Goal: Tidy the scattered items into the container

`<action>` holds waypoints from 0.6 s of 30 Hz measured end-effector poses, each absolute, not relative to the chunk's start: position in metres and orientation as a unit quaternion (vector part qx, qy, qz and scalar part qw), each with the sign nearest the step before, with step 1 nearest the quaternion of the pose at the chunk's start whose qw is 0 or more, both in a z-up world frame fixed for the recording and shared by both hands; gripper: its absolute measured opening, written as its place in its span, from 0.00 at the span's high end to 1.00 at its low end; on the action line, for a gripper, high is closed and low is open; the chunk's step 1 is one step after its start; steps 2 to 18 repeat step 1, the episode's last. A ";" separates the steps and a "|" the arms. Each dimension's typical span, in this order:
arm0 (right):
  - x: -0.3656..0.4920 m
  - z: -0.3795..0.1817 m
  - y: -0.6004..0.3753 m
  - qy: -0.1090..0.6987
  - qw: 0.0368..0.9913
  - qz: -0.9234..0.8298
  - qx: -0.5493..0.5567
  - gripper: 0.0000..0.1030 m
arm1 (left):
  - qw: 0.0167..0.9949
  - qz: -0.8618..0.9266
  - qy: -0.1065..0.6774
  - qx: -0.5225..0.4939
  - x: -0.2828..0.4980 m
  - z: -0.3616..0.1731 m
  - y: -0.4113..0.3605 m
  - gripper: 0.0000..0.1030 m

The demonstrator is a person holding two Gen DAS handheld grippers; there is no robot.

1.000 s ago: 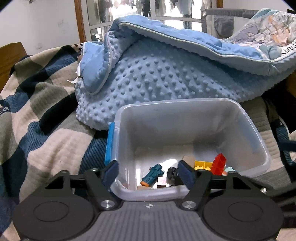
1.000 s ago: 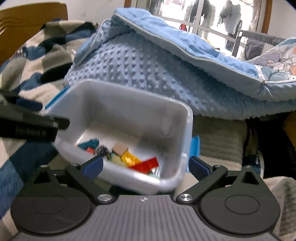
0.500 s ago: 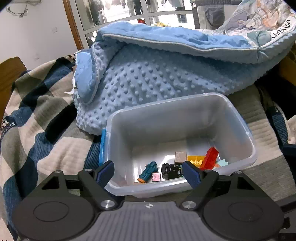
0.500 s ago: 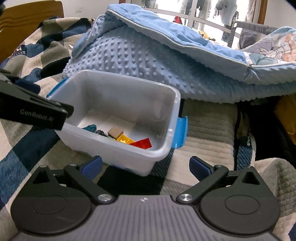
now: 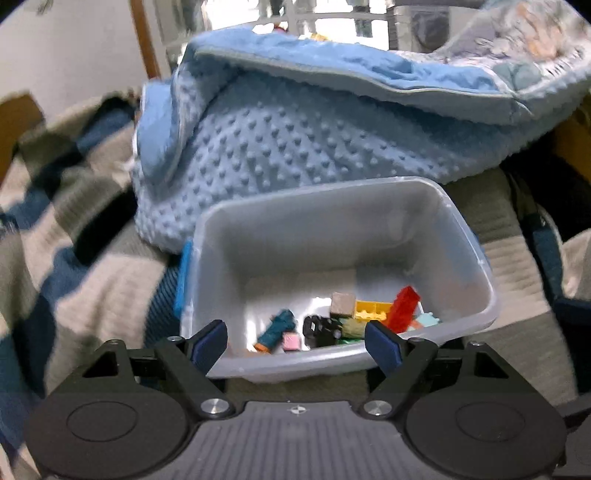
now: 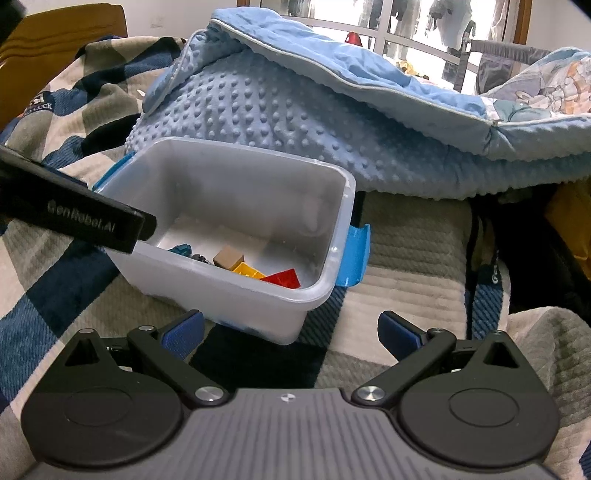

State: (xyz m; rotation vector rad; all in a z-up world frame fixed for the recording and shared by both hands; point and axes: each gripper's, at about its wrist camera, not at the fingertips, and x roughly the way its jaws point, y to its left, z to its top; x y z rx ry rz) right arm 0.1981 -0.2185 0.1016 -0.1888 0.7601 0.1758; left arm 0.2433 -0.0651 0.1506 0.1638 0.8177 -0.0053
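A clear plastic container [image 5: 469, 240] with blue side clips stands on a checked blanket; it also shows in the right wrist view [image 6: 332, 236]. Inside lie several small toys: a red brick [image 5: 404, 308], a yellow brick [image 5: 373, 309], a tan cube [image 5: 342, 303], a teal piece [image 5: 275, 328], a pink piece [image 5: 291, 341] and a black piece [image 5: 317, 328]. My left gripper [image 5: 297, 341] is open and empty, just before the container's near wall. My right gripper [image 6: 291, 330] is open and empty, short of the container's near right corner. The left gripper's finger [image 6: 74, 221] crosses the right wrist view.
A dotted light-blue blanket [image 5: 314, 147] is heaped right behind the container. The checked blue-and-beige blanket [image 6: 55, 295] covers the bed around it. A dark strap [image 6: 487, 266] lies to the right. A wooden headboard [image 6: 55, 29] is at the far left.
Both grippers have drawn back and up from the container, which now looks smaller and sits level on the blanket. Both stay open and empty.
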 end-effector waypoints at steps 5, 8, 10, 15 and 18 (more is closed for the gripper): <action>0.198 0.101 -0.218 0.371 0.920 0.086 -0.092 0.00 | 0.915 -0.008 0.395 0.081 0.242 0.151 -0.066 0.18; 0.198 0.101 -0.218 0.371 0.920 0.086 -0.092 0.00 | 0.915 -0.008 0.395 0.081 0.242 0.151 -0.066 0.18; 0.198 0.101 -0.218 0.371 0.920 0.086 -0.092 0.00 | 0.915 -0.008 0.395 0.081 0.242 0.151 -0.066 0.18; 0.198 0.101 -0.218 0.371 0.920 0.086 -0.092 0.00 | 0.915 -0.008 0.395 0.081 0.242 0.151 -0.066 0.18; 0.198 0.101 -0.218 0.371 0.920 0.086 -0.092 0.00 | 0.915 -0.008 0.395 0.081 0.242 0.151 -0.066 0.18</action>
